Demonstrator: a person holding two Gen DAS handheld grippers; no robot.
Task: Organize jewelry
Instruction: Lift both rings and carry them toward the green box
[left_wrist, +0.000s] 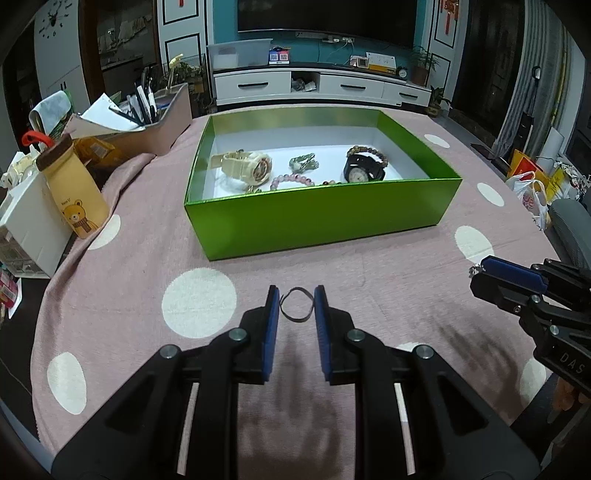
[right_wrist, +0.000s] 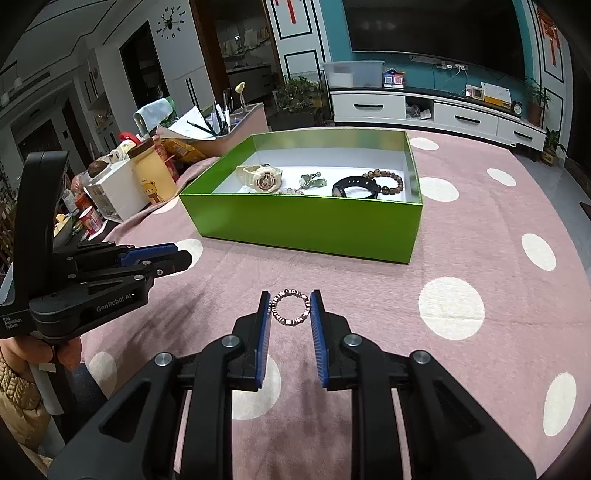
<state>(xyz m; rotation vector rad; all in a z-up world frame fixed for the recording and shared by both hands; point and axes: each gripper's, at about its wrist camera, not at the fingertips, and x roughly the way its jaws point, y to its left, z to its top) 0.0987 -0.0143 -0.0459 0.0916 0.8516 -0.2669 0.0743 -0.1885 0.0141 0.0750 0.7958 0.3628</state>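
Observation:
A green box (left_wrist: 321, 218) on the pink dotted tablecloth holds a cream watch (left_wrist: 247, 164), a black watch (left_wrist: 364, 171), a pink bead bracelet (left_wrist: 291, 181), a brown bead bracelet (left_wrist: 369, 151) and a green trinket (left_wrist: 303, 162). My left gripper (left_wrist: 296, 304) has its pads against both sides of a thin dark ring band (left_wrist: 296, 306), held just over the cloth. My right gripper (right_wrist: 289, 306) holds a silver link bracelet (right_wrist: 289, 307) between its pads the same way. The box (right_wrist: 306, 225) also shows in the right wrist view.
At the table's left edge stand a bear-print bottle (left_wrist: 75, 184), a white drawer box (left_wrist: 26, 229) and a pen holder (left_wrist: 162, 118). The right gripper's body (left_wrist: 535, 291) shows at the right of the left view. A TV cabinet stands behind.

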